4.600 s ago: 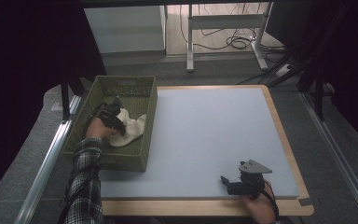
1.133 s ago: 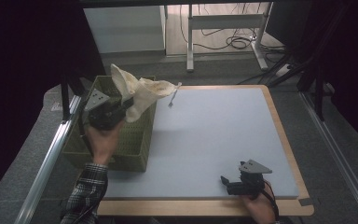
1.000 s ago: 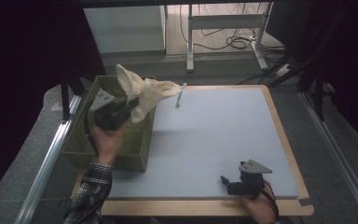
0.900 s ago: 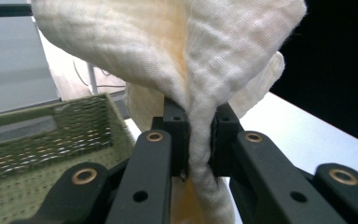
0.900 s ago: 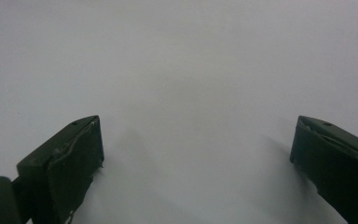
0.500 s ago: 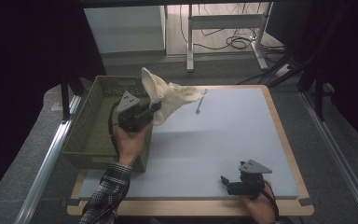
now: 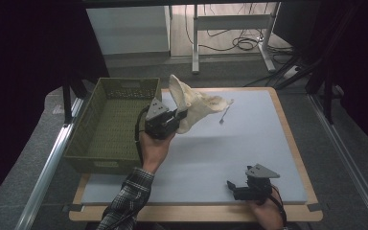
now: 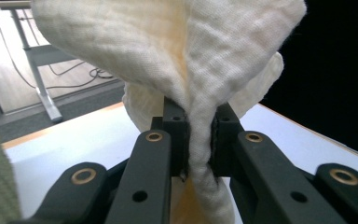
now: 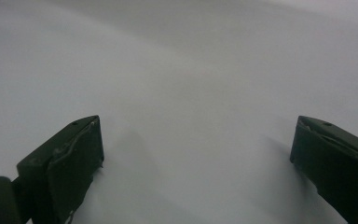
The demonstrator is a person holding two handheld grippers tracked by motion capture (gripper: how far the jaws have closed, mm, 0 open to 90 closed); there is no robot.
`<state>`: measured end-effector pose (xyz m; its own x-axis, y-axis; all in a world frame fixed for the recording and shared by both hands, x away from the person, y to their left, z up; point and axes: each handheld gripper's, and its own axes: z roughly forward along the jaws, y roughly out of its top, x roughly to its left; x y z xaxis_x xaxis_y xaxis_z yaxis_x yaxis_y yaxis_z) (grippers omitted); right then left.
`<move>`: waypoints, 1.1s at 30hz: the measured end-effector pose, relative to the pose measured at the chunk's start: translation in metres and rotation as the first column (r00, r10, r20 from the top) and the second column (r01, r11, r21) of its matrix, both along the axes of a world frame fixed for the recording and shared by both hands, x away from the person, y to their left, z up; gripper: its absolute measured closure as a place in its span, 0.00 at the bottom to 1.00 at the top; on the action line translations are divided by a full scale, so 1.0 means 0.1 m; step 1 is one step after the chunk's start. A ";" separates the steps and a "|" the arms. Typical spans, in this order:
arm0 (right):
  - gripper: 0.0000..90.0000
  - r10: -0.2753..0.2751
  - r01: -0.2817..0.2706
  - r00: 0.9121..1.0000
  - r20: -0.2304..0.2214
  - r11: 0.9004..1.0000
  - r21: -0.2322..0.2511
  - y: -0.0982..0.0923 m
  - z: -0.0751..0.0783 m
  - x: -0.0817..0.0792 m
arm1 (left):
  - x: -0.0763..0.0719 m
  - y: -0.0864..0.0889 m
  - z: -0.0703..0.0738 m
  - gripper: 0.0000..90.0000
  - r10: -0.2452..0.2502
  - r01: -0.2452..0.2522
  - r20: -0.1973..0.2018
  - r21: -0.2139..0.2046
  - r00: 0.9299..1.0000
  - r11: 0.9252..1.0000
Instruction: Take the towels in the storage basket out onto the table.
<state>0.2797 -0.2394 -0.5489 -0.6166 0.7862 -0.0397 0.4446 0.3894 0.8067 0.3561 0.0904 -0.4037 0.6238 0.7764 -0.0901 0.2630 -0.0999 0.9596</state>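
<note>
We see a cloth (image 7: pixel 194 105) pinched in the left gripper (image 7: pixel 179 116) above the mat (image 7: pixel 249 139), basket (image 7: pixel 110 124) to its left, right gripper (image 7: pixel 231 186) resting nearer us.

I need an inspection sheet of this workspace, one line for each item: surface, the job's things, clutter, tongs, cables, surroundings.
Surface: pale blue mat on a wood-edged table; bare where visible.
Job's things: cream cloth held in the air over the mat, a thin string hanging from it; green basket at the mat's left edge, inside looks empty.
Clutter: nothing seen.
Tongs: left tongs shut on the cloth, which bunches between the jaws; right tongs open, nothing between them, low over the mat near the front edge.
Cables: loose cables on the floor behind the table.
Surroundings: metal desk legs behind; dark curtains at both sides.
</note>
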 end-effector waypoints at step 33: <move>0.03 -0.001 0.001 1.000 -0.001 1.000 -0.003 0.00 0.00 0.00 | 0.25 -0.76 -1.04 0.85 -0.063 0.117 -0.250 0.205 0.966 0.972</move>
<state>0.2795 -0.2396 -0.5487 -0.6161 0.7866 -0.0416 0.4458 0.3917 0.8049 0.3810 0.0143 -0.5079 0.6727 0.7354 -0.0820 0.4630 -0.3318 0.8219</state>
